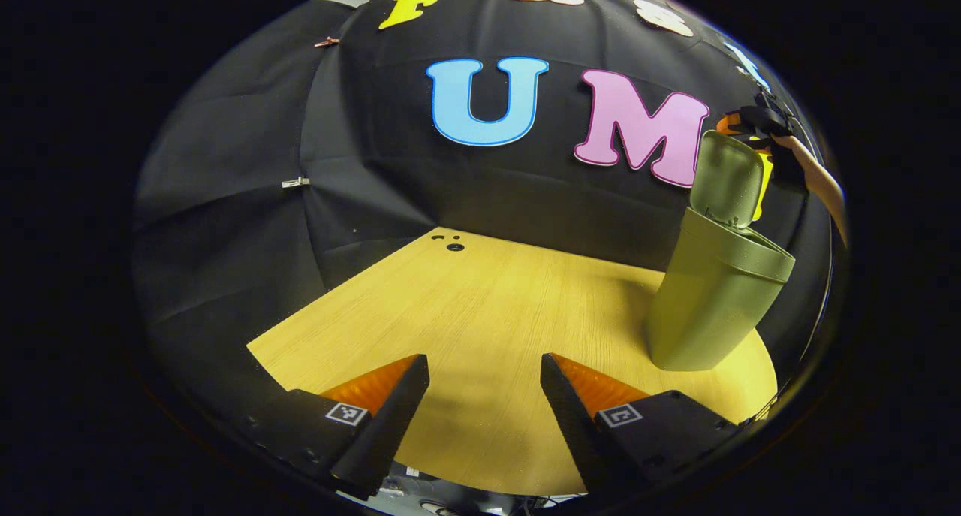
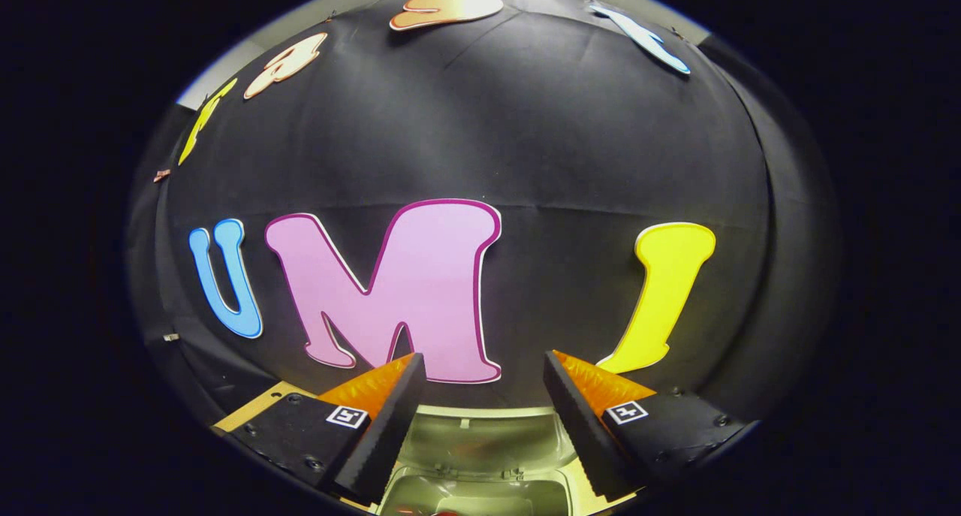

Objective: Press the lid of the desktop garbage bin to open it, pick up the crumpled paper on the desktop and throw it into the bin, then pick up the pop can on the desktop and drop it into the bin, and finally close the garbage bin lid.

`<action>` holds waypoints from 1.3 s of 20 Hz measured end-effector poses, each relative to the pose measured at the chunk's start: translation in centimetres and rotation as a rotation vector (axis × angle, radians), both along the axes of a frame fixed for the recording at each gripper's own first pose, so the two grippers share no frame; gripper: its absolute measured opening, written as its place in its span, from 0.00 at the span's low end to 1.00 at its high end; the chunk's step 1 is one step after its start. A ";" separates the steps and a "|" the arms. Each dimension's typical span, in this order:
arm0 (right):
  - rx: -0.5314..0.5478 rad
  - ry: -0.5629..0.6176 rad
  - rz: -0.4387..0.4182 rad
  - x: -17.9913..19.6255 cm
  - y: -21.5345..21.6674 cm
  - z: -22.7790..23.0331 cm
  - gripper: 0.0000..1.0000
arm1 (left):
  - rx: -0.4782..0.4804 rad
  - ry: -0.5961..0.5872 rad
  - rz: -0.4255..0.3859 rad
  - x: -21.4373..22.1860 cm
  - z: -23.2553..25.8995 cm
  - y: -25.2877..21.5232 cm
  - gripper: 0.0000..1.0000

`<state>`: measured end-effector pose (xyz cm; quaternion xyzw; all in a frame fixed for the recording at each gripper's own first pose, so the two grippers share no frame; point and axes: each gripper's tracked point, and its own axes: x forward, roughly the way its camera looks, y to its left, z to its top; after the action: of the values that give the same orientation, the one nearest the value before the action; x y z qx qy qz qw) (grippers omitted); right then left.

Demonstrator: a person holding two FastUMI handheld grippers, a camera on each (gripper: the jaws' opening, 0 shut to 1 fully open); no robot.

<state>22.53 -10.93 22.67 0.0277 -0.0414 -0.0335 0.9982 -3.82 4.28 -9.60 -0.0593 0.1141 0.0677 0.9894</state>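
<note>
Left gripper view: left tongs [image 1: 484,396] released, fingers spread wide, hovering over bare wooden table [image 1: 480,313]. Garbage bin [image 1: 713,298] standing far right on the table, lid [image 1: 727,176] flipped up and open. Above and behind the lid, right tongs [image 1: 758,125] with a hand [image 1: 818,178] gripping them.

Right gripper view: right tongs [image 2: 484,396] also released, nothing between the fingers, poised directly over the open garbage bin [image 2: 480,471], raised lid [image 2: 488,437] just beyond. Something reddish barely peeking at the bottom edge inside the bin, too little to tell.

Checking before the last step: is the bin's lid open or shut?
Open. The lid stands raised above the bin; the right gripper hovers over its mouth.
</note>
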 end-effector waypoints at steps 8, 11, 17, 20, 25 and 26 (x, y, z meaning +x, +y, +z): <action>0.001 0.017 0.030 -2.1 0.4 -0.8 0.98 | 0.001 -0.007 -0.019 0.6 0.2 -1.8 0.96; 0.006 0.023 0.046 -3.8 0.7 -1.7 0.99 | 0.004 -0.011 -0.030 0.8 0.4 -2.7 0.96; 0.022 0.063 0.088 -7.7 1.0 -5.5 0.98 | 0.015 -0.010 -0.063 0.9 -0.1 -4.4 0.96; 0.046 0.140 0.106 -9.3 1.3 -9.5 0.97 | 0.027 -0.009 -0.086 1.0 0.0 -5.6 0.96; 0.084 0.227 0.113 -10.5 1.5 -15.4 0.98 | 0.062 0.004 -0.125 0.8 -0.2 -7.1 0.96; 0.084 0.239 0.117 -10.8 1.6 -16.3 0.99 | 0.071 0.009 -0.132 0.7 -0.3 -7.3 0.96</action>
<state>11.76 -9.36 6.35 0.0676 0.0809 0.0199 0.9942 -3.16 -3.02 -9.91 -0.0165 0.1196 0.0067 0.9927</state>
